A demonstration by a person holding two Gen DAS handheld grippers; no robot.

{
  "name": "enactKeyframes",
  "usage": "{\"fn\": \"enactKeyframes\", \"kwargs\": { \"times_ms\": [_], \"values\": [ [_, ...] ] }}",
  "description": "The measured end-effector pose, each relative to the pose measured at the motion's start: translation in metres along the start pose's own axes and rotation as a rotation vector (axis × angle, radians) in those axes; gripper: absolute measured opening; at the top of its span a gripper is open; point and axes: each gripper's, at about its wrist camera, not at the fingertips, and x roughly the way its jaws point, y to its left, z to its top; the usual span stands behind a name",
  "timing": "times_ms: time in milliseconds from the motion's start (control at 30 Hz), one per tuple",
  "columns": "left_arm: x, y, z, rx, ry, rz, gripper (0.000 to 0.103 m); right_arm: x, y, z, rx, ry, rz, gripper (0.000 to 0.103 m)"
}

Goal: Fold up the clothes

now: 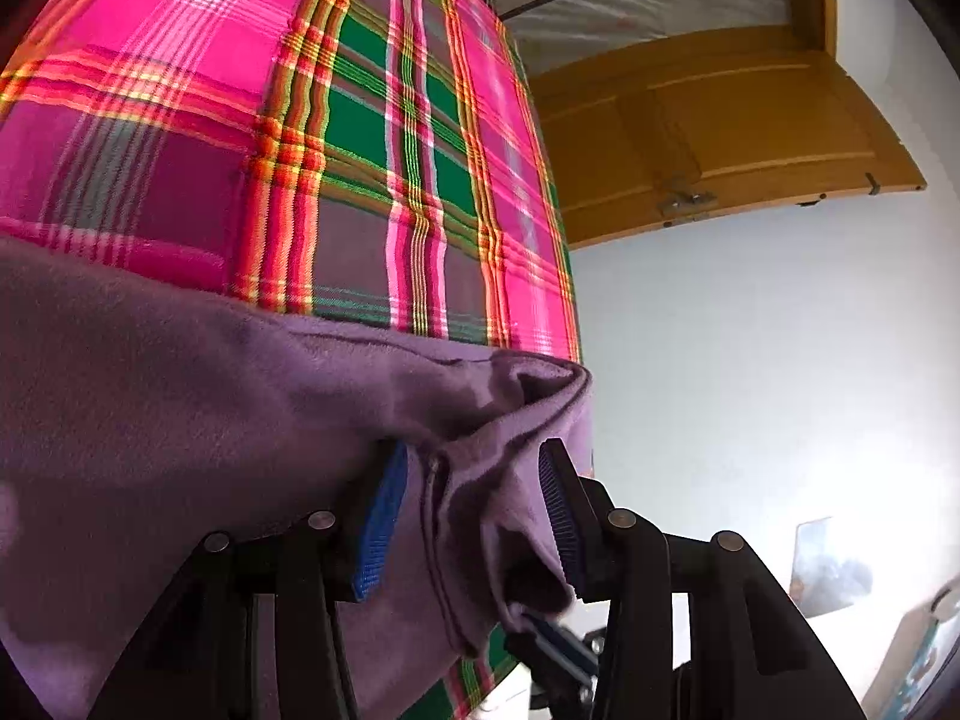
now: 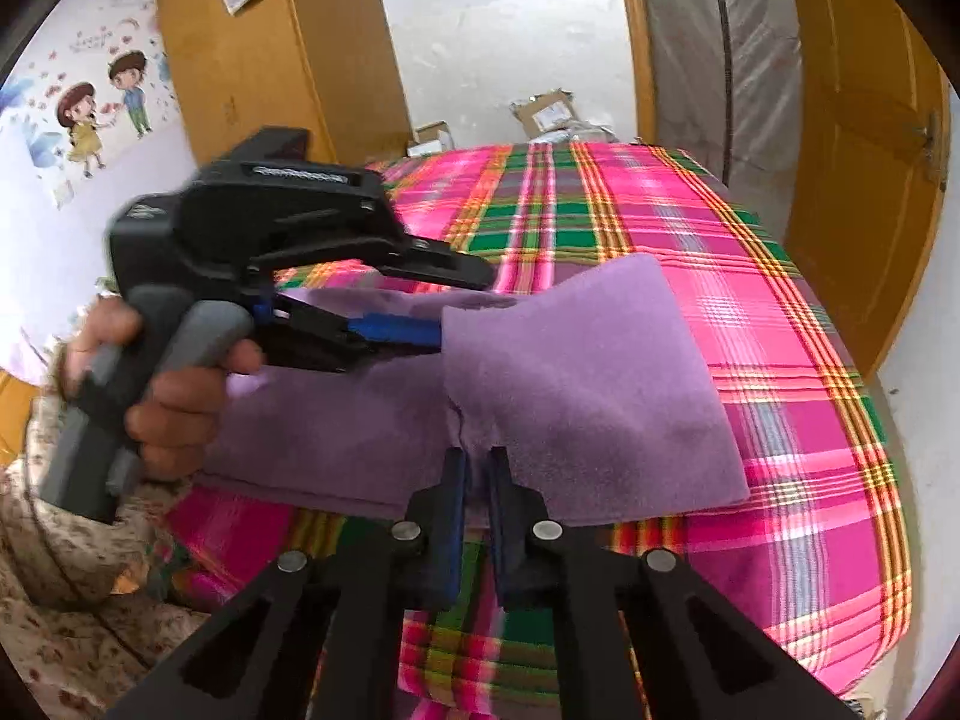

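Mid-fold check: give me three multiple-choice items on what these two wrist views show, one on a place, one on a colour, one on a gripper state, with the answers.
1. Where does the soft purple fleece garment lie?
A. on the pink and green plaid bedcover
B. on a bare wooden floor
C. in a laundry basket

2. What colour are the pads on the gripper fingers?
A. red
B. blue
C. white

3. How does the right gripper stand?
A. wide open, off the cloth
B. out of view
C. pinched shut on the garment's near edge

Answers: 1 A, plaid shows all around the fleece; 2 B, blue ribbed pads show in both views; 3 C, its fingers nearly meet with the fleece edge between them.
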Motion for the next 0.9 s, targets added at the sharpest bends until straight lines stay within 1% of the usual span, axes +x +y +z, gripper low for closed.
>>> {"fn": "enactKeyframes", "kwargs": {
  "times_ms": [100,200,333,467,567,700,800,867,900],
  "values": [
    [-0.009,-0.002,-0.003,0.014,-0.015,0.013,0.047,0.004,-0.003,-0.001,0.027,0.01,0.009,0.008],
    [-0.014,0.0,-0.006,-0.01,-0.008,-0.025,0.047,0.005,-0.003,-0.002,0.035,0.012,0.009,0.008],
    [-0.007,-0.002,-0.014,-0.024,0.044,-0.061,0.047,0.007,-0.002,-0.001,0.026,0.008,0.009,0.008],
    [0.003,-0.006,-0.021,-0.019,0.094,-0.064,0.047,0.005,-0.001,-0.001,0.02,-0.006,0.016,0.008],
    [0.005,-0.011,-0.021,-0.018,0.1,-0.087,0.047,0.005,0.0,-0.001,0.018,-0.012,0.017,0.008],
    [0.005,-0.012,-0.017,-0.029,0.087,-0.078,0.046,0.003,0.001,-0.001,0.008,-0.019,0.024,0.008],
    [0.009,-0.013,-0.015,-0.032,0.094,-0.072,0.046,0.003,0.001,0.0,0.004,-0.021,0.024,0.008],
    [0.009,-0.012,-0.014,-0.021,0.084,-0.075,0.034,0.002,0.001,0.0,0.005,-0.024,0.024,0.008],
    [0.007,-0.013,-0.013,-0.005,0.074,-0.068,0.025,0.002,0.001,0.0,0.004,-0.025,0.024,0.008]
  ]
}}
